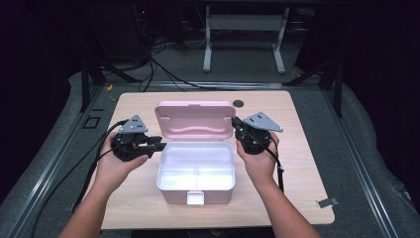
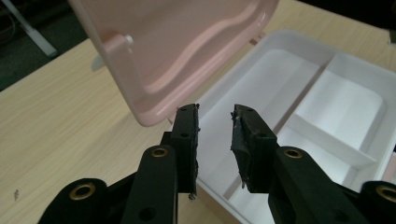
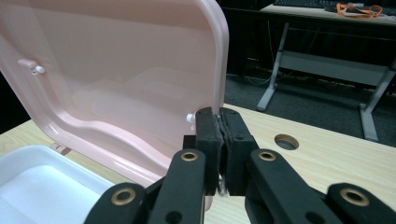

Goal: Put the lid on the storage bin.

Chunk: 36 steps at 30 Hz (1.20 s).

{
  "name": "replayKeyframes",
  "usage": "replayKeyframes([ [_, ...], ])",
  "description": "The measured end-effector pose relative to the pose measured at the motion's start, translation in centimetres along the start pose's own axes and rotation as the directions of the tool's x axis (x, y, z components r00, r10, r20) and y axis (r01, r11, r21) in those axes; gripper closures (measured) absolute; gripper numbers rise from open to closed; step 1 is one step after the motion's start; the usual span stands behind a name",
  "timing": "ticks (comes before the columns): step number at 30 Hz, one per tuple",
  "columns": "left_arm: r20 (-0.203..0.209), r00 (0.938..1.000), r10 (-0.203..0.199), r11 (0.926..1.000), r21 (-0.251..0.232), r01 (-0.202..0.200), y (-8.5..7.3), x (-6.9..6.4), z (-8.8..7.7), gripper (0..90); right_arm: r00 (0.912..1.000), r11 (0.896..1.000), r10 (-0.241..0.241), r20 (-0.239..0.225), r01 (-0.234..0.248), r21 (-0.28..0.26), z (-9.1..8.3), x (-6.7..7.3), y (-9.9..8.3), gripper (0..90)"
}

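A pink box (image 1: 173, 194) stands in the middle of the wooden table, its lid (image 1: 195, 119) raised upright at the back. Inside sits a white tray (image 2: 280, 84) split by a divider (image 2: 327, 140), with nothing in it. My right gripper (image 1: 236, 122) is at the lid's right edge; in the right gripper view its jaws (image 3: 220, 122) are pinched together on the rim of the lid (image 3: 116, 70). At the box's left side my left gripper (image 1: 161, 145) stands open, and its pads (image 2: 215, 126) hang apart over the tray's near rim below the lid (image 2: 177, 42), holding nothing.
The table (image 1: 297, 129) has a round cable hole (image 1: 238, 103) behind the lid, also seen in the right gripper view as the hole (image 3: 286, 141). A small metal clip (image 1: 328, 202) lies at the front right corner. A desk frame (image 1: 242, 29) stands on the floor beyond.
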<state>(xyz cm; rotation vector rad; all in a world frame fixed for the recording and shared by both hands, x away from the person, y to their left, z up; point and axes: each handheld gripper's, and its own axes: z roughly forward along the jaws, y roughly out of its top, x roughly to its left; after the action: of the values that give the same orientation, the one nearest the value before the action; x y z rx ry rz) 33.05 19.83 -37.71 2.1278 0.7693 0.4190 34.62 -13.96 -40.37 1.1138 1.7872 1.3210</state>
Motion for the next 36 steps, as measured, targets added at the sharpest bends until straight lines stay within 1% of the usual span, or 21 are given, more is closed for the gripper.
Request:
replayKeyframes([
  [3, -0.024, 0.9992, -0.031, 0.9986, -0.044, 0.030, 0.2, 0.4, -0.4, 70.3, 1.0000, 1.000, 0.002, -0.003, -0.002, -0.004, 0.0, 0.0, 0.0, 87.6],
  [4, -0.037, 0.9986, -0.036, 0.9982, -0.048, 0.034, 0.2, 0.6, -0.5, 69.9, 1.0000, 1.000, 0.003, -0.003, -0.003, -0.004, 0.0, 0.0, 0.0, 87.6],
  [6, -0.079, 0.9960, -0.042, 0.9971, -0.067, 0.037, 0.2, 0.9, -0.4, 69.3, 1.0000, 1.000, 0.003, -0.003, -0.003, -0.004, 0.0, 0.0, 0.0, 87.6],
  [8, -0.106, 0.9928, -0.056, 0.9936, -0.103, 0.045, 0.1, 1.1, -0.3, 69.5, 1.0000, 1.000, 0.000, -0.003, 0.000, -0.004, 0.0, 0.0, 0.0, 87.6],
  [9, -0.116, 0.9899, -0.081, 0.9889, -0.133, 0.065, 0.0, 1.3, -0.2, 69.5, 1.0000, 1.000, 0.002, -0.004, -0.002, -0.004, 0.0, 0.0, 0.0, 87.6],
  [10, -0.130, 0.9869, -0.096, 0.9851, -0.154, 0.076, -0.1, 1.4, -0.1, 69.5, 1.0000, 1.000, 0.002, -0.003, -0.002, -0.004, 0.0, 0.0, 0.0, 87.6],
  [12, -0.153, 0.9802, -0.125, 0.9792, -0.179, 0.097, -0.1, 1.6, 0.2, 69.5, 1.0000, 1.000, 0.005, -0.004, -0.005, -0.005, 0.0, 0.0, 0.0, 87.6],
  [14, -0.173, 0.9746, -0.143, 0.9738, -0.201, 0.107, 0.1, 1.7, 0.3, 69.6, 1.0000, 1.000, 0.004, -0.003, -0.004, -0.005, 0.0, 0.0, 0.0, 87.6],
  [15, -0.177, 0.9736, -0.144, 0.9729, -0.205, 0.107, 0.1, 1.7, 0.3, 69.5, 1.0000, 1.000, 0.005, -0.002, -0.005, -0.003, 0.0, -0.1, 0.0, 87.6],
  [17, -0.207, 0.9668, -0.151, 0.9703, -0.218, 0.105, 0.4, 1.7, 0.3, 68.5, 1.0000, 1.000, 0.003, -0.002, -0.003, -0.004, 0.0, -0.1, -0.1, 87.6],
  [20, -0.228, 0.9621, -0.149, 0.9663, -0.240, 0.092, 0.9, 1.6, 0.2, 68.4, 1.0000, 1.000, 0.005, -0.004, -0.005, -0.007, 0.0, -0.1, -0.1, 87.7],
  [22, -0.222, 0.9636, -0.149, 0.9635, -0.252, 0.091, 1.2, 1.6, 0.2, 68.7, 1.0000, 1.000, 0.007, -0.004, -0.007, -0.009, 0.0, -0.1, -0.1, 87.7],
  [24, -0.240, 0.9602, -0.144, 0.9640, -0.253, 0.081, 1.5, 1.6, 0.2, 68.9, 1.0000, 1.000, 0.008, -0.005, -0.008, -0.009, 0.0, -0.1, -0.1, 87.7],
  [25, -0.236, 0.9613, -0.143, 0.9629, -0.258, 0.080, 1.7, 1.6, 0.2, 69.1, 1.0000, 1.000, 0.007, -0.006, -0.007, -0.008, 0.0, -0.1, -0.1, 87.6],
  [27, -0.236, 0.9609, -0.145, 0.9556, -0.285, 0.074, 2.1, 1.5, 0.1, 71.4, 1.0000, 1.000, 0.005, -0.006, -0.005, -0.008, 0.0, -0.1, -0.1, 87.6],
  [28, -0.230, 0.9624, -0.144, 0.9535, -0.293, 0.072, 2.3, 1.4, 0.1, 72.1, 1.0000, 1.000, 0.003, -0.006, -0.003, -0.006, -0.1, -0.1, -0.1, 87.7],
  [29, -0.233, 0.9616, -0.144, 0.9514, -0.300, 0.070, 2.5, 1.4, 0.1, 73.3, 1.0000, 1.000, 0.002, -0.007, -0.002, -0.006, -0.1, -0.1, -0.1, 87.6],
  [30, -0.244, 0.9594, -0.141, 0.9517, -0.300, 0.064, 2.7, 1.3, 0.1, 73.9, 1.0000, 1.000, 0.001, -0.007, -0.001, -0.006, -0.1, -0.1, -0.1, 87.6],
  [32, -0.252, 0.9579, -0.138, 0.9533, -0.296, 0.059, 2.8, 1.3, 0.1, 76.6, 1.0000, 1.000, 0.001, -0.009, -0.001, -0.006, -0.1, -0.1, -0.2, 87.6],
  [35, -0.246, 0.9595, -0.138, 0.9539, -0.294, 0.062, 2.8, 1.5, -0.1, 80.4, 0.9999, 1.000, -0.001, -0.012, 0.000, -0.006, -0.2, -0.1, -0.2, 87.5],
  [36, -0.246, 0.9600, -0.133, 0.9547, -0.292, 0.057, 2.8, 1.4, -0.1, 80.7, 0.9999, 1.000, -0.002, -0.015, 0.002, -0.010, -0.2, -0.1, -0.2, 87.4],
])
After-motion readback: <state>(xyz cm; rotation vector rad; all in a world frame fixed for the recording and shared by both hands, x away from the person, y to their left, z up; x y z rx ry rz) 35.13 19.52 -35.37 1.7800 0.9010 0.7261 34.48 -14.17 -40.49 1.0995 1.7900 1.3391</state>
